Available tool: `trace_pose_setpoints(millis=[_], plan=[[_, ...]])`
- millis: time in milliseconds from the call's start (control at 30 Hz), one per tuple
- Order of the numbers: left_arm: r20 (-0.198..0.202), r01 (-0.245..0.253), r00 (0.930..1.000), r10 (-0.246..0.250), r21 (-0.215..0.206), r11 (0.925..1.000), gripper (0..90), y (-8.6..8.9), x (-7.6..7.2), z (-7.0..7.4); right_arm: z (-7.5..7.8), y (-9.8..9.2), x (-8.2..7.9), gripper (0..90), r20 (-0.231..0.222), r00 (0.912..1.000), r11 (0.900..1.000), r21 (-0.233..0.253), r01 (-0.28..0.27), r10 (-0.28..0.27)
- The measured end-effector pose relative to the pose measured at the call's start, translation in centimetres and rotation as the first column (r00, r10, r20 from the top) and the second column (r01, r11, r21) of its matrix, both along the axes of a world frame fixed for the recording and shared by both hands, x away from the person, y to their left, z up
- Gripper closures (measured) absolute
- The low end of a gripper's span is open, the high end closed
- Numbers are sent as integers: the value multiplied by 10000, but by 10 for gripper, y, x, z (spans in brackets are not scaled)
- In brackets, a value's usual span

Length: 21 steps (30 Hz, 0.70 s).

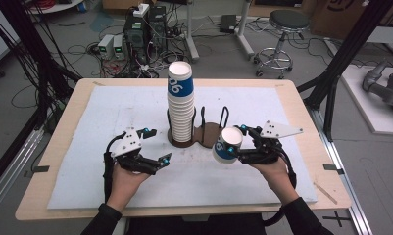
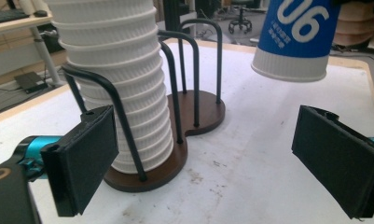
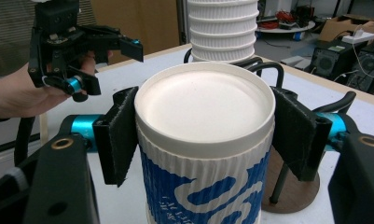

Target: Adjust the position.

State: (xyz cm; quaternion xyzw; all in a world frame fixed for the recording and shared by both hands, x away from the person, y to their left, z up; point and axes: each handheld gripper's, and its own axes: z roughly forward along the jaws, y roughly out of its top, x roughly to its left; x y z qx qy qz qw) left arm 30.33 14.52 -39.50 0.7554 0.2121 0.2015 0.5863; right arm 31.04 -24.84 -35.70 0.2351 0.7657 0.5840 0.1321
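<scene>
One blue-and-white cup (image 1: 228,145) was clamped in the right tongs (image 1: 233,146), just right of the two-bay wooden holder (image 1: 209,135). One cup stack (image 1: 181,105) occupied its left bay. The left tongs (image 1: 157,146) stood wide, empty.

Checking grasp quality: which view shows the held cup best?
Right gripper view: the cup sits close up, both fingers pressed on its sides. High view shows the cup small and tilted. Left gripper view catches its lower part.
</scene>
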Motion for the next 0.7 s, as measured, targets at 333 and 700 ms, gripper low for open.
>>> trace_pose_setpoints(millis=[333, 700], plan=[[-470, 1119, 9922, -1154, -711, 9912, 70, -16, -2, -3, 0, 4, 0, 300, -17, 9995, 9995, 52, -328, 328], [-701, 2462, 9655, -2507, -678, 9669, 70, -48, -9, -10, -2, 15, -1, 300, -90, 9945, 9945, 50, -1044, 1045]])
